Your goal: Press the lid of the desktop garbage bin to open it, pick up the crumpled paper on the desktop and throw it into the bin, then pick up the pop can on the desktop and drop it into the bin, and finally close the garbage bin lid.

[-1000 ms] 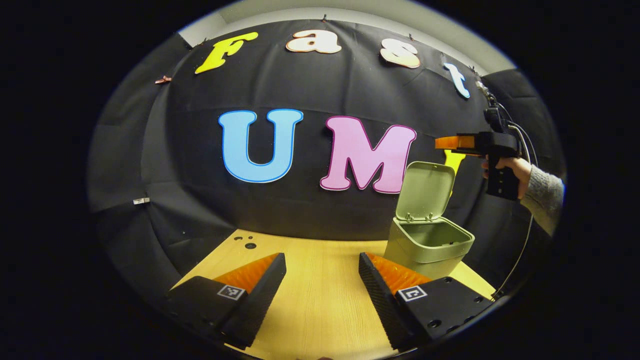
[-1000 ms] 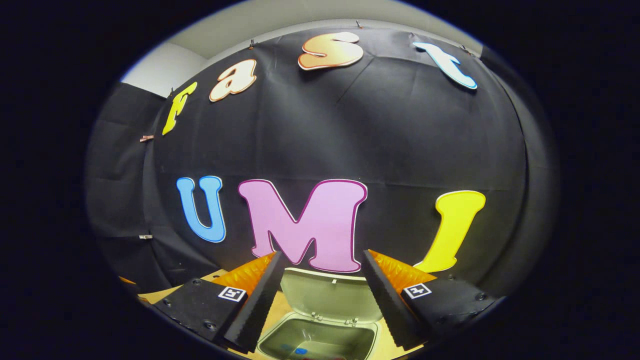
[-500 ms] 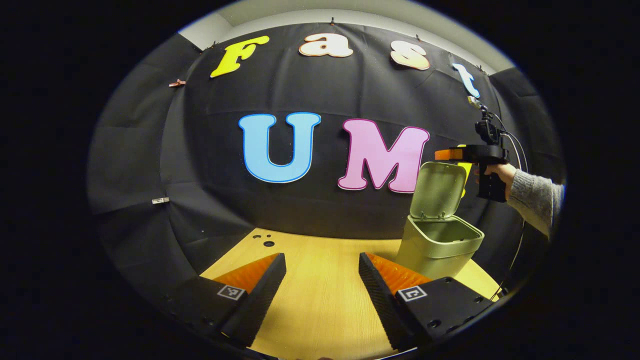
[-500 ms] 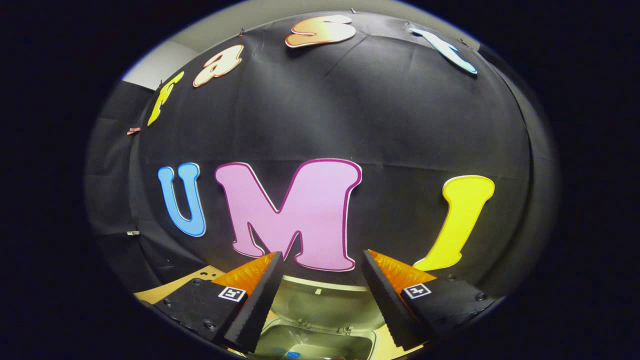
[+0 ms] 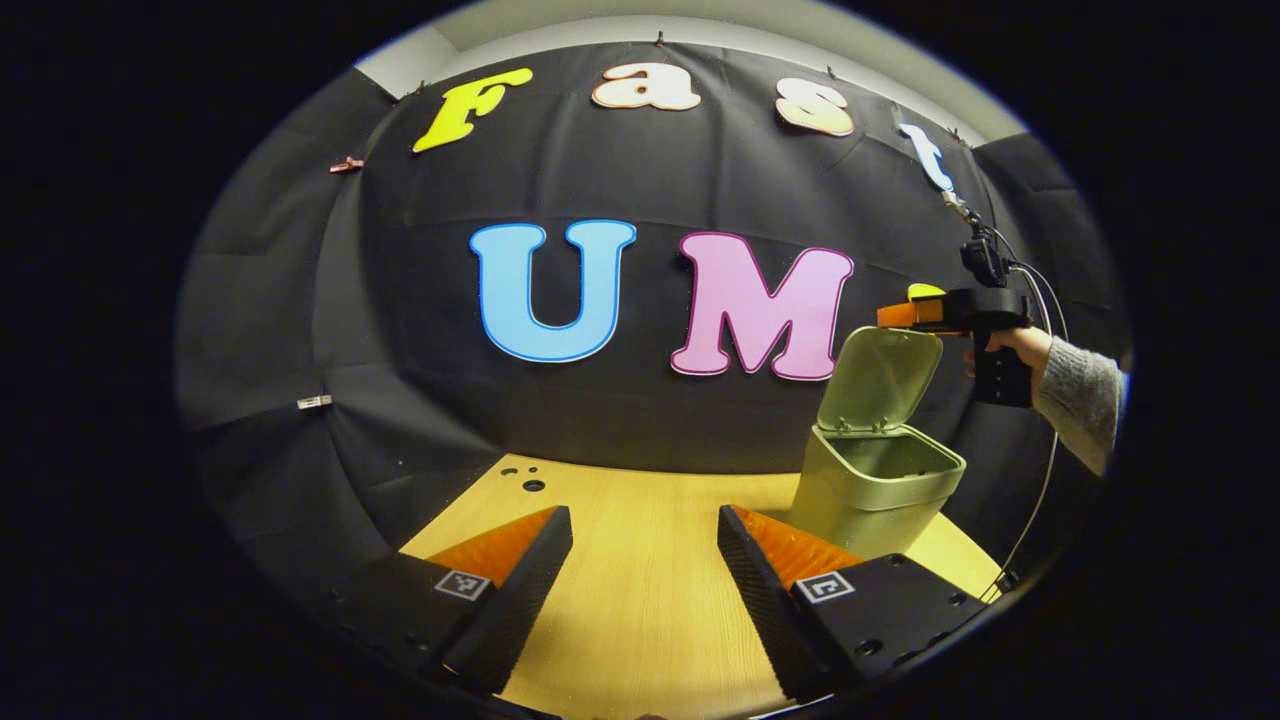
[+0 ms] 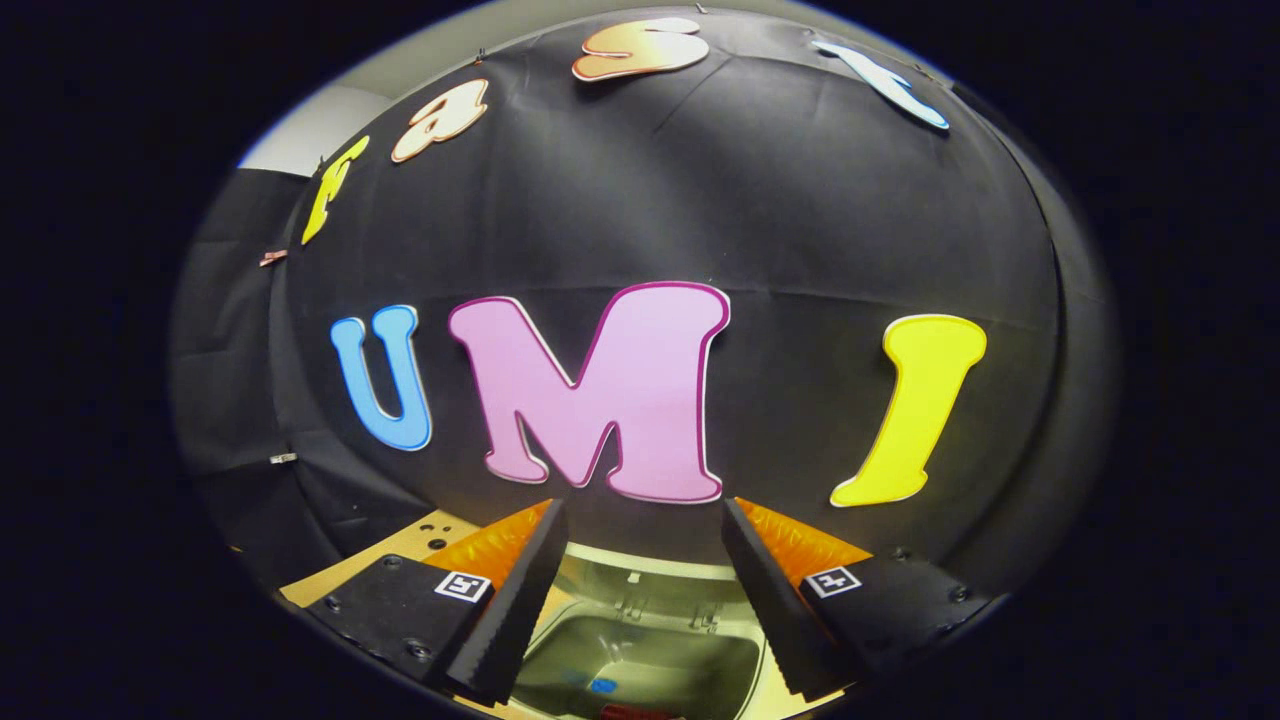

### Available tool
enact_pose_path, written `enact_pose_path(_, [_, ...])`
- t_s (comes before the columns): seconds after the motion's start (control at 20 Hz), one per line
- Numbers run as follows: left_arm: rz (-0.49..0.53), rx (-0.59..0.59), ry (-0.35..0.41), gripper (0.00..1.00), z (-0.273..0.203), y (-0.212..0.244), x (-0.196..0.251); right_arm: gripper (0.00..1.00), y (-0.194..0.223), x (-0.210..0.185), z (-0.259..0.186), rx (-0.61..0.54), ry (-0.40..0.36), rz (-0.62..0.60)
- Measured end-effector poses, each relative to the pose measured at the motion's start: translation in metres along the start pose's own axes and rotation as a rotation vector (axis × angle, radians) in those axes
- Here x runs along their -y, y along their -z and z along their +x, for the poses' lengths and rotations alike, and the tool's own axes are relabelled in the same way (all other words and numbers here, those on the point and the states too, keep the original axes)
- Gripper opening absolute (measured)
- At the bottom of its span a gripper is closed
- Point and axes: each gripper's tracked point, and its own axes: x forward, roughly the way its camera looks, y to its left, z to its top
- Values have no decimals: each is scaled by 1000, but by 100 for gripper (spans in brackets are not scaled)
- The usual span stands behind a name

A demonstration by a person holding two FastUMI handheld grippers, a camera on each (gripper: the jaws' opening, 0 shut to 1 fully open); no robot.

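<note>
Since a second ago, little changed at the left gripper (image 5: 645, 545): fingers spread apart, nothing between them, hovering low over the bare wooden table (image 5: 640, 600), with the view swung slightly so the garbage bin (image 5: 878, 488) now sits a touch farther right. Further right, at the table's far right corner, stands that pale green bin, body upright, lid (image 5: 880, 378) raised on its rear hinge and leaning back toward the black cloth wall. Above the lid's top edge, the right gripper (image 5: 905, 313), lower than a second ago and now just beside or touching that edge; contact not clear. At far right, a hand (image 5: 1015, 345) in a grey knit sleeve (image 5: 1080, 395) on its grip. From the right gripper view, right gripper (image 6: 640, 560) spread wide and empty, directly above the open bin (image 6: 640, 660); blue and red bits visible inside, too dim to identify.
</note>
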Motion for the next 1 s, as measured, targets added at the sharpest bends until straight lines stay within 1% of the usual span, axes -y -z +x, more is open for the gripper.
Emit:
enact_pose_path(0.25, [5,2,53,95,8,-1,16,99,34,-8,-29,-76,-31,21])
enact_pose_path(0.45, [8,5,84,95,14,-2,27,100,55,-7,-42,-108,-18,7])
enact_pose_path(0.75, [12,5,105,95,17,-2,31,100,86,-9,-55,-146,10,-73])
enact_pose_path(0.9, [10,2,107,95,17,-1,32,100,110,-19,-59,-198,-19,-22])
enact_pose_path(1.0, [7,-1,106,95,17,1,31,100,125,-20,-61,-228,-25,3])
